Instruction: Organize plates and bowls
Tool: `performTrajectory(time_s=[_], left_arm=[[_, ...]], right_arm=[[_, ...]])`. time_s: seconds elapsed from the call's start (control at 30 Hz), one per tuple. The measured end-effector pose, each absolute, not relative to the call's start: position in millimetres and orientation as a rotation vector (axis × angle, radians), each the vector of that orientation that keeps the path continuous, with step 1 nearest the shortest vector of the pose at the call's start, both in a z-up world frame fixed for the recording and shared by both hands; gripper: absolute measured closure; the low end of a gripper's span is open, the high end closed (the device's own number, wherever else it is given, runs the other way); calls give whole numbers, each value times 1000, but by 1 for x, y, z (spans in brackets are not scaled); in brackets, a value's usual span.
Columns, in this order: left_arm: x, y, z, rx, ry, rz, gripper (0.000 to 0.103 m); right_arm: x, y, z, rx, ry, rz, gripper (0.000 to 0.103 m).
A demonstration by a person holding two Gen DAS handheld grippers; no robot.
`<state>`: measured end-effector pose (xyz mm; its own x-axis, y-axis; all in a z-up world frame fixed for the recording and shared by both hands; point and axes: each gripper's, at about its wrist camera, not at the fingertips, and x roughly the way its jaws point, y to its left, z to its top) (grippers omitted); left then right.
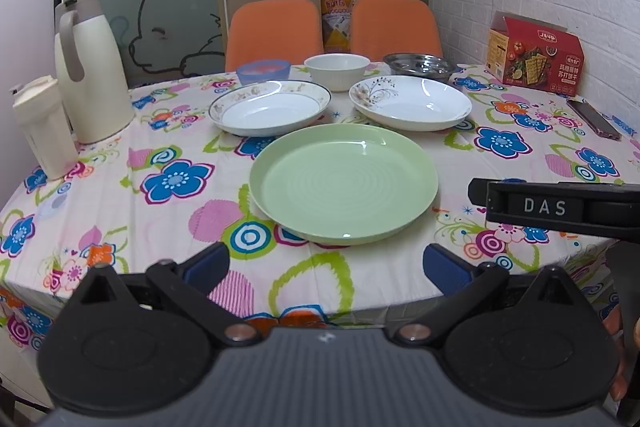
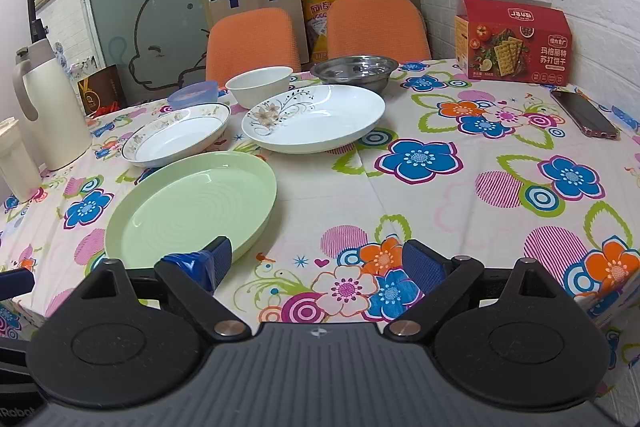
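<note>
The round pale-green plastic plate [image 1: 344,183] fills the left view's centre, offset lower left in the right view, beyond each spread-jawed empty gripper: left gripper [image 1: 326,265], right gripper [image 2: 318,263].

A round table [image 1: 120,211] draped in a flowered cloth is carrying everything. A green plate [image 1: 344,183] is lying nearest the front edge, with a gold-rimmed white plate [image 1: 270,107] and a floral white plate [image 1: 410,103] sitting just behind it, side by side. Farther back, a blue bowl [image 1: 263,71], a white bowl [image 1: 337,69] and a steel bowl [image 1: 420,66] are standing in a row. A cream jug [image 1: 90,75] and a pale tumbler [image 1: 42,127] are standing at the left; a red cracker box [image 1: 534,57] and a phone [image 1: 594,119] are resting at the right.
</note>
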<state>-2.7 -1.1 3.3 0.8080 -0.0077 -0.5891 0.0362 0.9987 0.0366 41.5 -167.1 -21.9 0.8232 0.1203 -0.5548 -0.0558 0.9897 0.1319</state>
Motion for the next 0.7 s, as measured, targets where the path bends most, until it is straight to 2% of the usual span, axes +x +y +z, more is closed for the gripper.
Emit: performTrajectory(time_s=[0.7], left_arm=[[-1, 2, 1, 39, 638, -32, 0]], right_arm=[[42, -163, -23, 102, 598, 101, 23]])
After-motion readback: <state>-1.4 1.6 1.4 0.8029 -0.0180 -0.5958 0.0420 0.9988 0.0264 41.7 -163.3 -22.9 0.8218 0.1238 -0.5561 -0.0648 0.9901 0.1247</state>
